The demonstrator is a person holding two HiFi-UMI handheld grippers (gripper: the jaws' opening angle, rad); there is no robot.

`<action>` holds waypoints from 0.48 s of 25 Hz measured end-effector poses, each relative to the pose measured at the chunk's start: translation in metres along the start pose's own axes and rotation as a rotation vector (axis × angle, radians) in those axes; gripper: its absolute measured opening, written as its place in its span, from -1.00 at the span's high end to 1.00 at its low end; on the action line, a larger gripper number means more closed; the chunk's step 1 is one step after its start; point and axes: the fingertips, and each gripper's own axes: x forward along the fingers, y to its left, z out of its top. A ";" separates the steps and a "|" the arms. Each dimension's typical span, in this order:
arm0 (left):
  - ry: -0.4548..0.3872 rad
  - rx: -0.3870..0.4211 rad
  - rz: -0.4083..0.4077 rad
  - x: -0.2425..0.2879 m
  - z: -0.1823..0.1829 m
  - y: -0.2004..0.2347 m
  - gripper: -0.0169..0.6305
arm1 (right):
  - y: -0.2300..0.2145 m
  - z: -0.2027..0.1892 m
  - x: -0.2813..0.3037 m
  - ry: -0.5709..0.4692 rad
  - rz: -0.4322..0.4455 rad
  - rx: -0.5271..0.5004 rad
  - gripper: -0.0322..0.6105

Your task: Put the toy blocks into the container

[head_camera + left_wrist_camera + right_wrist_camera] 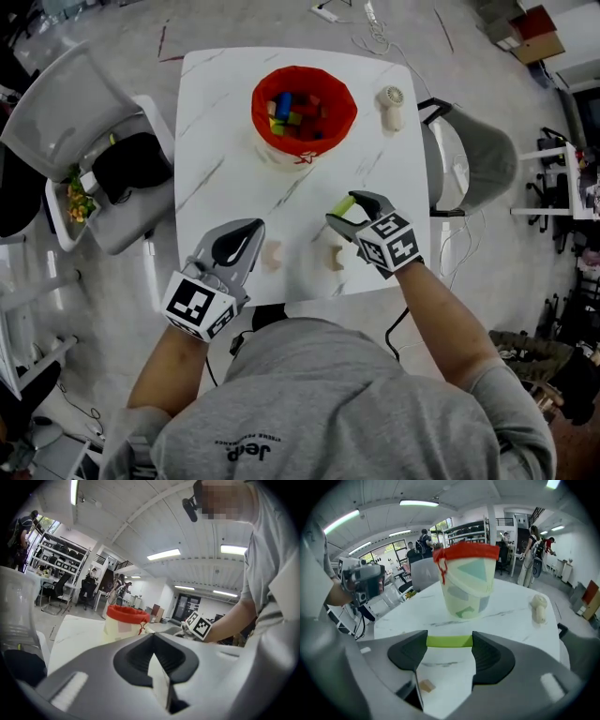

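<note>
The container [263,97], a pale tub with a red liner, stands at the far middle of the white table [216,150] and holds several coloured blocks [292,114]. It also shows in the left gripper view [125,620] and the right gripper view [468,581]. My right gripper [345,210] [449,645] is shut on a lime green block [343,203] [449,641] that spans its two pads, just above the near right of the table. Two pale wooden blocks [272,255] [331,255] lie near the front edge. My left gripper [249,234] [153,641] hovers beside the left one, jaws together, nothing held.
A white hand-held fan [391,105] [539,607] lies right of the container. Grey chairs stand at the table's left [84,141] and right [483,159]. Another small wooden block [425,685] lies under the right gripper. People and shelving fill the room behind.
</note>
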 end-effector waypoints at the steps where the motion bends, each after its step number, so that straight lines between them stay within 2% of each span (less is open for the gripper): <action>1: -0.008 0.004 -0.003 0.002 0.006 0.001 0.80 | 0.001 0.017 -0.007 -0.031 0.002 -0.009 -0.03; 7: -0.038 0.065 -0.017 0.021 0.043 0.005 0.80 | -0.004 0.115 -0.048 -0.202 -0.005 -0.070 -0.03; 12: -0.052 0.106 -0.004 0.034 0.076 0.017 0.80 | -0.010 0.182 -0.063 -0.274 -0.009 -0.123 -0.03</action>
